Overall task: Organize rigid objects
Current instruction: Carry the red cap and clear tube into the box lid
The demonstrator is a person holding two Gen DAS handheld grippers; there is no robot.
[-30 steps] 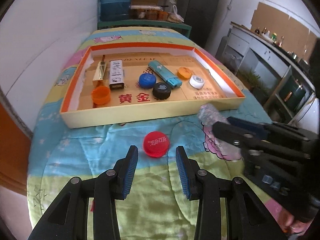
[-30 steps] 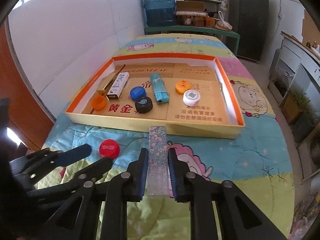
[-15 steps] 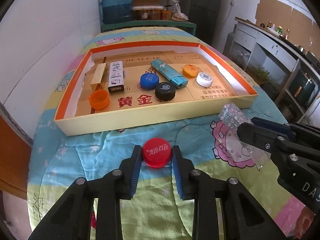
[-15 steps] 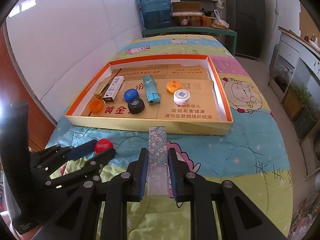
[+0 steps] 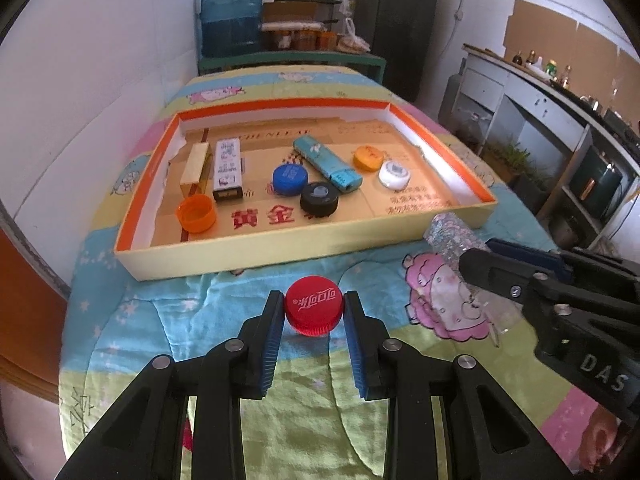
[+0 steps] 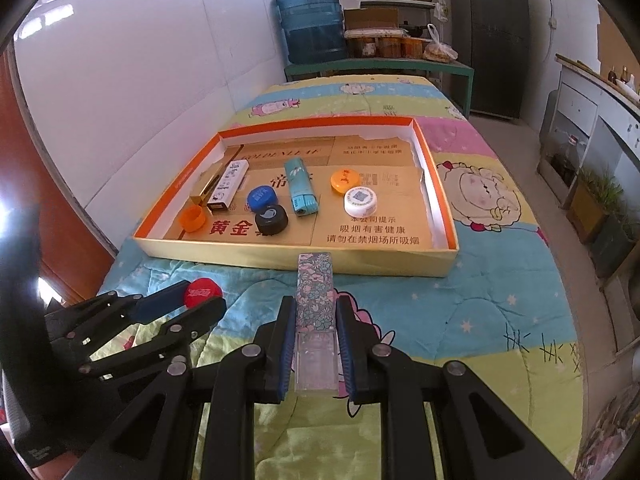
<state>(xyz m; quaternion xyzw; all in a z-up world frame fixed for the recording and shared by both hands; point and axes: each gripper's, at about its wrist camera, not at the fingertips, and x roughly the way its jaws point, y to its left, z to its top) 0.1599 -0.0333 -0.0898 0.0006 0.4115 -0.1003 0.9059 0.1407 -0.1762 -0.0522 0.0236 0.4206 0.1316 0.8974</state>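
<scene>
1. Red bottle cap is sitting between the blue pads of the left gripper, which are pinching it from both sides over the quilt, just in front of the near wall of the tray.
2. The right gripper is squeezing a flowered lighter lengthwise between its pads, the clear lower end lying back between the fingers and the patterned end pointing at the tray.
3. The tray's near wall is standing between both grippers and the tray floor.
4. Inside the tray, an orange cap is lying open side up at the near left, with a gold box and a white lighter just behind it.
5. A blue cap and a black cap are sitting close together mid-tray, beside a teal lighter lying at a slant.
6. A second orange cap and a white cap are resting near each other toward the right.
7. In the left wrist view the right gripper is reaching in from the right, near the tray's right corner.
8. A water jug and a dark fridge are standing well beyond the bed.
</scene>
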